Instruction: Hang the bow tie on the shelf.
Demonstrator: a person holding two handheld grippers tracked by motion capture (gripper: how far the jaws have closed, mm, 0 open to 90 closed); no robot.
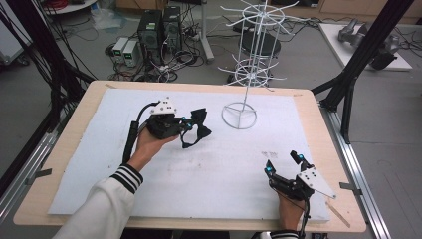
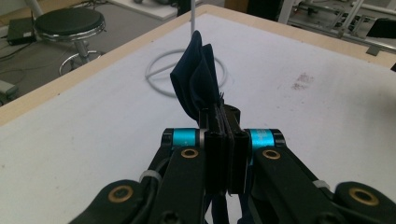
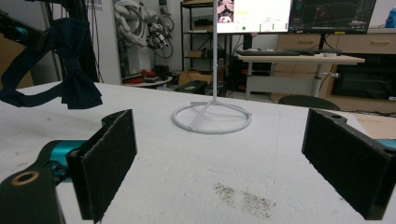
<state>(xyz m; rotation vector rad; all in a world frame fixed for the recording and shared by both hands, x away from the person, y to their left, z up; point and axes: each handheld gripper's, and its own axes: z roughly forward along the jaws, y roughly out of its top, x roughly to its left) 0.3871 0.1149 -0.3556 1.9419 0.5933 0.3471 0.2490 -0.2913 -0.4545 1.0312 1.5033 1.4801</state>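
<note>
— Where does the work stand?

— The left tongs (image 1: 185,130) are clenched on a dark navy fabric bow tie with a trailing strap (image 1: 195,130), which hangs lifted off the white foam-covered tabletop (image 1: 149,194). In the left gripper view the jaws are pressed together with the cloth (image 2: 196,77) standing up between them. So I judge the pick-up done.

— And what remains?

— Hanging it, most likely. The white wire display stand with a ring base and hooked arms (image 1: 240,115) is near, to the right of the tie and apart from it, and nothing hangs on its hooks.

— The other hand?

— The right tongs (image 1: 283,163) rest low at the near right of the tabletop, jaws spread wide and grasping nothing, well apart from the tie.
</note>
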